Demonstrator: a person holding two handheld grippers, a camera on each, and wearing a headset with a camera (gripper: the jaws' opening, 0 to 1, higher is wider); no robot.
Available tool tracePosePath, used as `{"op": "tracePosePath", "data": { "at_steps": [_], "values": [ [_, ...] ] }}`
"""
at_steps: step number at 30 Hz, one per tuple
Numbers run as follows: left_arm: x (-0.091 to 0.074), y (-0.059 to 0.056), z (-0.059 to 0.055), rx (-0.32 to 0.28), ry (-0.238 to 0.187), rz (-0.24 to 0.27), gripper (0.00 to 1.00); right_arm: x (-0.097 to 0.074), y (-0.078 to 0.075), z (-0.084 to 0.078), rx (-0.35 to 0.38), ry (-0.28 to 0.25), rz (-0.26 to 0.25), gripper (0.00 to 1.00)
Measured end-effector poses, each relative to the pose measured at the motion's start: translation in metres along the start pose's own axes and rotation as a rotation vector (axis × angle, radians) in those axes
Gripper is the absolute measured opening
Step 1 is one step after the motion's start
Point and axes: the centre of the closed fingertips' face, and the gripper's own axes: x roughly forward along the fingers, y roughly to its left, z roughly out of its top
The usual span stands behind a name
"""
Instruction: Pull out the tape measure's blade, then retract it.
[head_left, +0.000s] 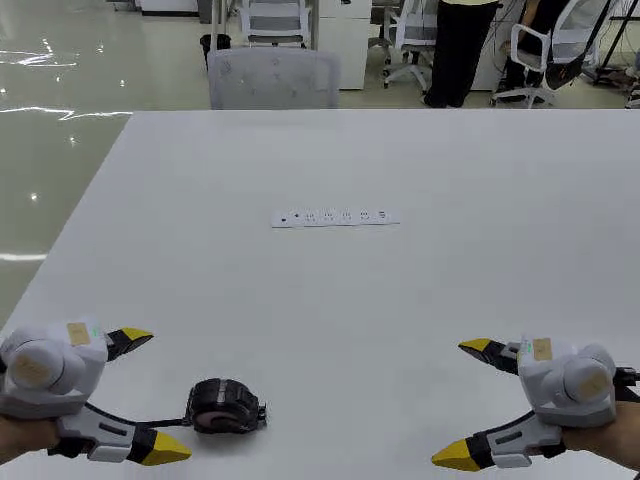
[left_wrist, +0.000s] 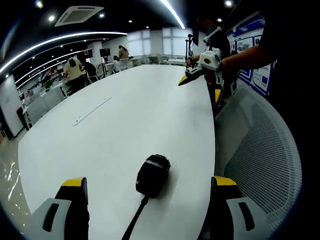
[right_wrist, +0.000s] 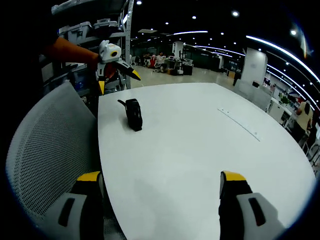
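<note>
**Stage of task.** Judged to be the approach stage: the blade is not yet drawn, and no blade shows outside the case. Neither tool has contact with the work.

**Tongs.** The left gripper (head_left: 150, 392), white-bodied with black jaws and yellow tips, stands wide open and holds nothing. The right gripper (head_left: 465, 400), of the same make, is likewise spread wide and empty. Both hover low over the near edge of the white workbench top (head_left: 350, 300).

**Task item.** The black, round-cased tape measure (head_left: 226, 406) lies on the bench close to the near edge. A thin black strap (head_left: 165, 420) trails from it toward the left gripper.

**Relation to the tongs.** In the left gripper view the case sits in line with the gap between the two jaws, just ahead of their tips and touching neither. The right gripper is well apart from it, across the bench, with its jaws pointed toward it.

**Next move, as judged.** One gripper must close on the case to steady it, the left being best placed. The other must then pinch the blade's end hook. A small projection shows on the case's side toward the right gripper; whether that is the hook cannot be told.

**Risk.** The rounded case may roll or slide if gripped off-centre.
</note>
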Motion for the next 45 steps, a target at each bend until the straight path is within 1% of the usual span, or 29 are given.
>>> {"op": "tracePosePath", "data": {
  "at_steps": [1, 2, 4, 5, 6, 7, 8, 9, 10, 11, 13, 15, 18, 19, 20, 21, 24, 27, 28, 30, 33, 35, 36, 37, 38, 39, 40, 43, 45],
  "values": [
    [0.003, 0.001, -0.002, 0.035, 0.021, -0.009, 0.98, 0.004, 0.001, 0.002, 0.0, 0.004, 0.014, 0.98],
    [0.006, 0.002, -0.003, 0.051, 0.036, -0.02, 0.97, 0.006, 0.002, 0.003, -0.008, 0.006, 0.021, 0.98],
    [0.008, -0.001, -0.005, 0.078, 0.083, -0.064, 0.96, 0.011, 0.004, 0.004, -0.025, 0.019, 0.03, 0.99],
    [0.009, -0.003, -0.005, 0.097, 0.092, -0.079, 0.96, 0.013, 0.005, 0.006, -0.029, 0.019, 0.037, 0.98],
    [0.009, -0.005, -0.005, 0.124, 0.111, -0.102, 0.96, 0.016, 0.007, 0.008, -0.033, 0.019, 0.046, 0.98],
    [0.01, -0.006, -0.005, 0.141, 0.12, -0.111, 0.96, 0.018, 0.008, 0.009, -0.032, 0.019, 0.056, 0.98],
    [0.013, -0.005, -0.003, 0.12, 0.112, -0.094, 0.95, 0.022, 0.01, 0.011, -0.036, 0.016, 0.067, 0.98],
    [0.014, -0.007, -0.005, 0.112, 0.12, -0.102, 0.92, 0.024, 0.011, 0.013, -0.044, 0.015, 0.073, 0.98],
    [0.015, -0.013, -0.009, 0.112, 0.133, -0.136, 0.91, 0.027, 0.012, 0.015, -0.048, 0.016, 0.079, 0.98],
    [0.018, -0.012, -0.01, 0.117, 0.13, -0.139, 0.91, 0.032, 0.013, 0.017, -0.052, 0.014, 0.091, 0.98],
    [0.024, -0.011, -0.013, 0.107, 0.14, -0.139, 0.91, 0.038, 0.013, 0.02, -0.054, 0.011, 0.097, 0.97],
    [0.031, -0.009, -0.015, 0.117, 0.149, -0.129, 0.91, 0.044, 0.014, 0.022, -0.054, 0.012, 0.109, 0.97],
    [0.042, -0.009, -0.016, 0.114, 0.151, -0.133, 0.88, 0.053, 0.014, 0.024, -0.057, 0.021, 0.123, 0.97],
    [0.044, -0.009, -0.016, 0.111, 0.154, -0.133, 0.85, 0.055, 0.013, 0.024, -0.056, 0.024, 0.126, 0.97],
    [0.047, -0.009, -0.019, 0.109, 0.163, -0.139, 0.82, 0.057, 0.013, 0.024, -0.048, 0.03, 0.132, 0.96],
    [0.05, -0.01, -0.023, 0.105, 0.186, -0.146, 0.8, 0.061, 0.013, 0.026, -0.046, 0.032, 0.139, 0.95],
    [0.057, -0.011, -0.026, 0.103, 0.184, -0.161, 0.77, 0.07, 0.015, 0.026, -0.063, 0.052, 0.159, 0.95],
    [0.061, -0.008, -0.03, 0.139, 0.208, -0.166, 0.66, 0.079, 0.016, 0.029, -0.08, 0.059, 0.169, 0.92],
    [0.064, -0.006, -0.03, 0.152, 0.207, -0.166, 0.63, 0.084, 0.017, 0.032, -0.074, 0.052, 0.171, 0.92],
    [0.066, -0.005, -0.029, 0.154, 0.201, -0.171, 0.62, 0.091, 0.019, 0.037, -0.075, 0.041, 0.184, 0.92],
    [0.072, -0.001, -0.028, 0.163, 0.207, -0.175, 0.57, 0.106, 0.024, 0.04, -0.08, 0.044, 0.196, 0.89],
    [0.072, -0.006, -0.026, 0.22, 0.219, -0.221, 0.44, 0.114, 0.031, 0.042, -0.081, 0.052, 0.225, 0.87],
    [0.073, -0.009, -0.025, 0.245, 0.212, -0.243, 0.4, 0.118, 0.036, 0.044, -0.083, 0.051, 0.245, 0.87],
    [0.074, -0.009, -0.025, 0.226, 0.219, -0.236, 0.4, 0.122, 0.039, 0.046, -0.083, 0.05, 0.255, 0.87],
    [0.075, -0.011, -0.026, 0.221, 0.236, -0.246, 0.4, 0.126, 0.043, 0.046, -0.093, 0.06, 0.271, 0.85],
    [0.075, -0.013, -0.026, 0.224, 0.232, -0.251, 0.39, 0.129, 0.044, 0.047, -0.103, 0.061, 0.282, 0.83],
    [0.076, -0.014, -0.026, 0.226, 0.229, -0.257, 0.36, 0.133, 0.042, 0.047, -0.099, 0.063, 0.276, 0.81],
    [0.083, -0.011, -0.031, 0.228, 0.241, -0.238, 0.36, 0.149, 0.045, 0.054, -0.108, 0.06, 0.293, 0.75],
    [0.087, -0.006, -0.038, 0.245, 0.277, -0.217, 0.34, 0.158, 0.046, 0.057, -0.095, 0.065, 0.304, 0.75]
  ]
}}
